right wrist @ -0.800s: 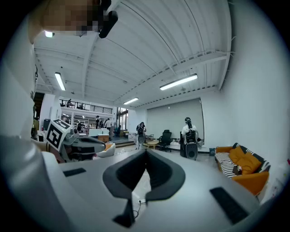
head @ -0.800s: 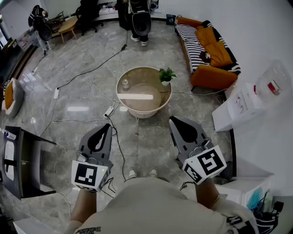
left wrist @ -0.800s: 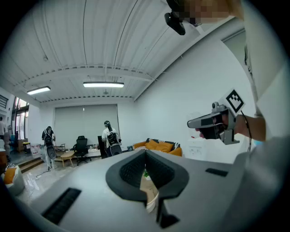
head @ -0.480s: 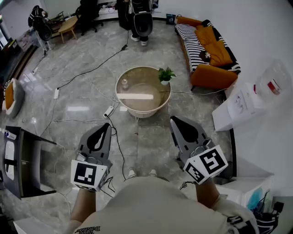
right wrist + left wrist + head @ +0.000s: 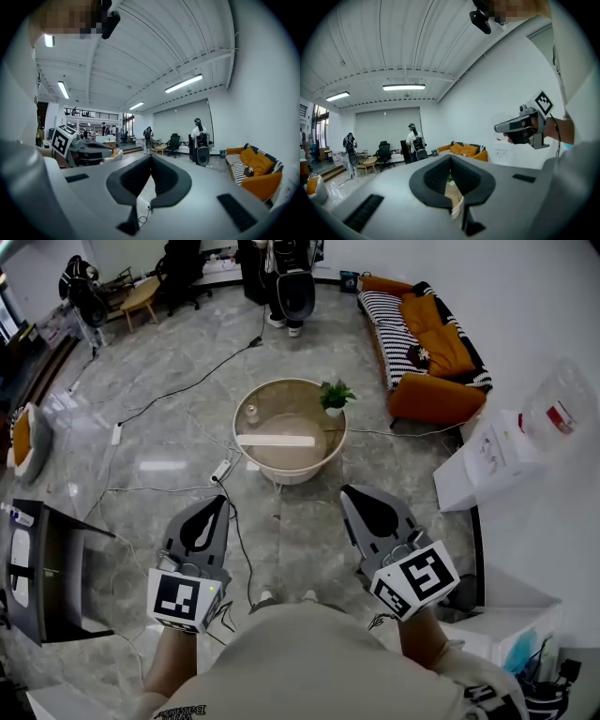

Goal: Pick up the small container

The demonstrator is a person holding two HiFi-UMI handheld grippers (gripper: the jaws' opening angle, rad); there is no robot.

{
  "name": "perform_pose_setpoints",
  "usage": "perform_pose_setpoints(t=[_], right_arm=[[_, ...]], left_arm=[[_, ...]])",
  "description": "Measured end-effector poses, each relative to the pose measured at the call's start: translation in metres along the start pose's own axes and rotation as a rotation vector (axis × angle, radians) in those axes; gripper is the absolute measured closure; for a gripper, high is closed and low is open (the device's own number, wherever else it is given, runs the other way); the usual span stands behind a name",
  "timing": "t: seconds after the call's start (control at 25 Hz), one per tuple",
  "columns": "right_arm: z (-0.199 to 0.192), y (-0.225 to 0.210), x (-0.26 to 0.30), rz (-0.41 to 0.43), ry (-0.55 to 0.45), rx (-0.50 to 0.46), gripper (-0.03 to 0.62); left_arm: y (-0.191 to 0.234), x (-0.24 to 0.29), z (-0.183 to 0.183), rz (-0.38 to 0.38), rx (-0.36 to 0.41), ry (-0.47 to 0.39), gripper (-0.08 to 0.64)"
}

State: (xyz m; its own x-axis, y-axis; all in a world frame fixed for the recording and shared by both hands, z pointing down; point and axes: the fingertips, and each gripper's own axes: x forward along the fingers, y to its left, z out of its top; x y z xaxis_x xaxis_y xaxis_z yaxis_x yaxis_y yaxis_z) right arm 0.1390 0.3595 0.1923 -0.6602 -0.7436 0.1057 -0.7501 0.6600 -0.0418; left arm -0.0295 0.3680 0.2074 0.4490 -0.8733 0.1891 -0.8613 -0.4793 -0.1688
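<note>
In the head view the small container (image 5: 251, 412) stands upright on the left part of the round table (image 5: 309, 472), behind a white strip (image 5: 277, 439) that lies across the top and well apart from the potted plant (image 5: 331, 395) at the right rim. The table is well ahead of the person, and both tools hang over bare floor short of it: the left gripper (image 5: 217, 502) and the right gripper (image 5: 351, 495) point roughly level toward it. In the left gripper view its jaws meet at the tips with nothing between them; only a sliver of the table and plant shows through the notch, and the container cannot be picked out there. In the right gripper view the jaws are likewise pressed together and empty, with floor and a cable (image 5: 146, 212) in the notch. The step in hand looks like the approach. The person should step closer, spread the jaws of the left tool, which is on the container's side, before arriving, come in level over the strip, close on the body and lift straight up.
</note>
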Motion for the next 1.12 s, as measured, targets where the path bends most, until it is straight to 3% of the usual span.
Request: perform_pose_setpoints(t=[0.56, 0.88, 1.12], right_arm=[[-0.022, -0.043, -0.045, -0.006, -0.028, 0.035, 0.596], [-0.034, -0.057, -0.03, -0.001, -0.026, 0.026, 0.596], [-0.042, -0.092, -0.006, -0.063, -0.028, 0.034, 0.595]], left_arm=[[-0.061, 0.018, -0.001, 0.01, 0.018, -0.011, 0.554], [-0.056, 0.046, -0.011, -0.001, 0.014, -0.019, 0.554], [-0.036, 0.076, -0.023, -0.014, 0.03, -0.002, 0.554]])
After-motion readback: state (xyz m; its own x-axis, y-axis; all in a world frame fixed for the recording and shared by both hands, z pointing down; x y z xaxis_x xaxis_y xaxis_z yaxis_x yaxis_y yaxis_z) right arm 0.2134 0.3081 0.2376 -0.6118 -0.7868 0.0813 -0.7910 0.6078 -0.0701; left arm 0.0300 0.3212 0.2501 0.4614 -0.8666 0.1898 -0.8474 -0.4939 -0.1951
